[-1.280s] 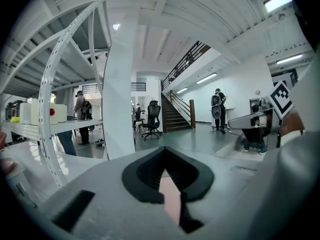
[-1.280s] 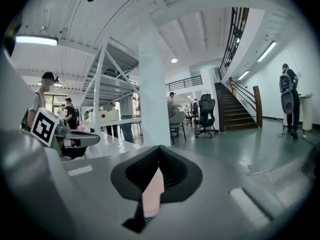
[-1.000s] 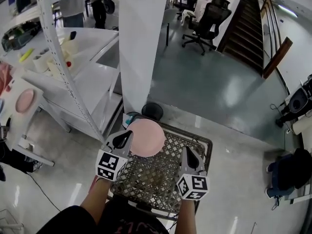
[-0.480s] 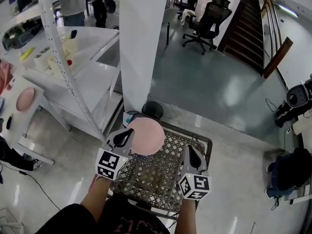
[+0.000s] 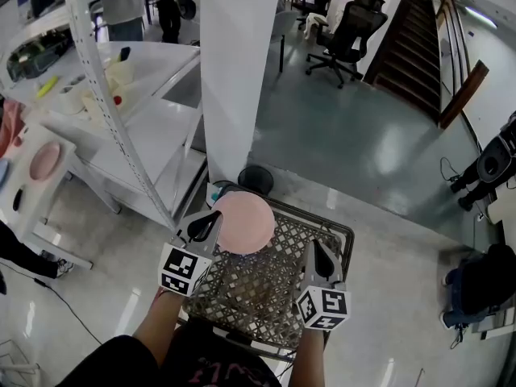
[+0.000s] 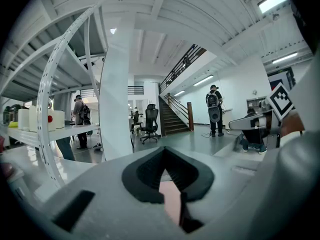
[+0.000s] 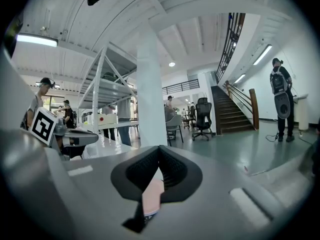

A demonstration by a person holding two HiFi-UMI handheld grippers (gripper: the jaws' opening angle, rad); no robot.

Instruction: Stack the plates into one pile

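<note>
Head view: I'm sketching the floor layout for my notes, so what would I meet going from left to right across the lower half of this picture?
Distant pink plate → left gripper → near pink plate → right gripper → dark bag on the floor.

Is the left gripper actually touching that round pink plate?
Touching. The left gripper view shows the left gripper with its jaws closed on the rim of the round pink plate. In the head view, its tip overlaps the plate's left edge.
</note>
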